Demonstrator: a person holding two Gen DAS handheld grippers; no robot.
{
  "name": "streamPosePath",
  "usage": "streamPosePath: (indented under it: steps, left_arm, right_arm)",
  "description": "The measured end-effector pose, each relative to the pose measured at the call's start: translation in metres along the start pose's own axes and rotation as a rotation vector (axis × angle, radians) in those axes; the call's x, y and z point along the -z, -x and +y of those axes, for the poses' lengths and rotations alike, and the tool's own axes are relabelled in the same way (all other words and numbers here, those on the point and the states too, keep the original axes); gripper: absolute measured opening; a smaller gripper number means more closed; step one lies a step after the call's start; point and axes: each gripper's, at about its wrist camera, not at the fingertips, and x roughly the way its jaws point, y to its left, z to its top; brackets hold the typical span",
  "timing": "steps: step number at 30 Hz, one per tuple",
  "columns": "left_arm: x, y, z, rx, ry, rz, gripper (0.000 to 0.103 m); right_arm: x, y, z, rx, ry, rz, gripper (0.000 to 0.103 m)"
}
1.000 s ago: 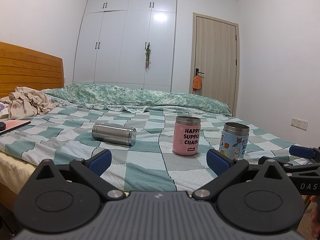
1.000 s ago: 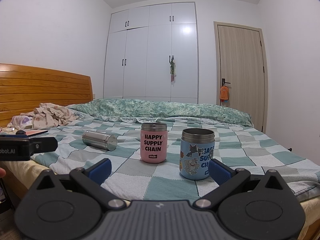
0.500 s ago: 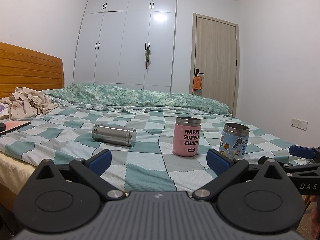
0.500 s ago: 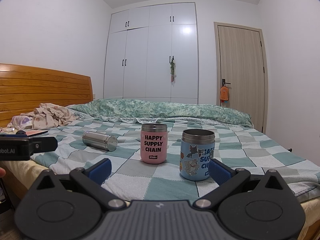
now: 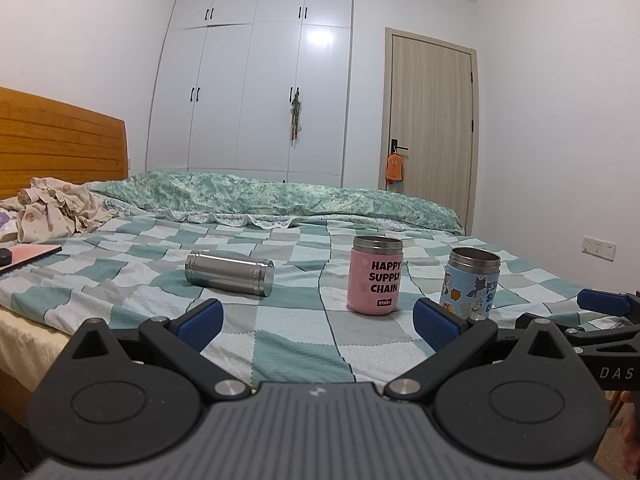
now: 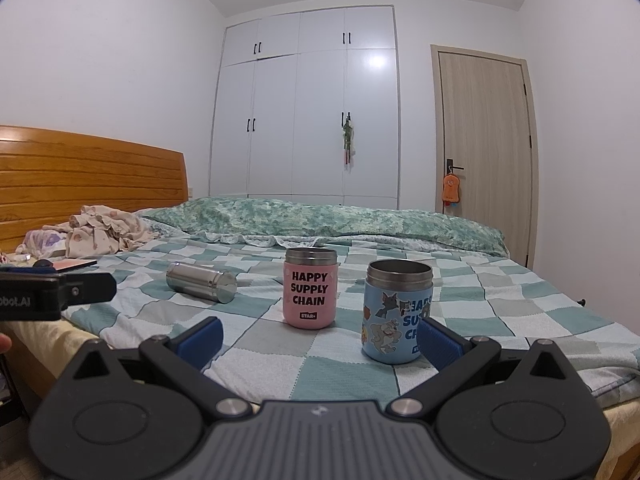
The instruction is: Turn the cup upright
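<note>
A plain steel cup (image 5: pixel 229 277) lies on its side on the checked bedspread (image 5: pixel 288 344); it also shows in the right wrist view (image 6: pixel 201 282). A pink cup (image 5: pixel 375 280) marked HAPPY SUPPLY CHAIN and a blue cartoon cup (image 5: pixel 472 283) stand upright to its right; both show in the right wrist view, pink (image 6: pixel 309 287) and blue (image 6: pixel 397 311). My left gripper (image 5: pixel 318 318) is open and empty, short of the cups. My right gripper (image 6: pixel 320 338) is open and empty, with the blue cup just beyond its right finger.
A rolled green quilt (image 5: pixel 280 196) lies across the far side of the bed. Crumpled clothes (image 5: pixel 52 208) and a pink flat item (image 5: pixel 28 254) lie at the left by the wooden headboard (image 5: pixel 60 140). A wardrobe (image 5: pixel 256 80) and door (image 5: pixel 430 120) stand behind.
Both views have shifted very slightly; the cups have not moved and both grippers stay open.
</note>
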Motion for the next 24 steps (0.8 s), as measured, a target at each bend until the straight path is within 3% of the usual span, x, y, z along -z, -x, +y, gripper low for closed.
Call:
streamPosePath:
  steps: [12,24]
  left_arm:
    - [-0.012,-0.021,0.023,-0.035,-0.049,-0.014,0.103]
    - [-0.029,-0.072,0.076,-0.079,-0.103,-0.034,0.103]
  right_arm:
    - [-0.016,-0.044,0.021,-0.061,0.044,-0.005,0.103]
    - [-0.039,-0.125,0.061,-0.15,0.053,-0.005,0.103]
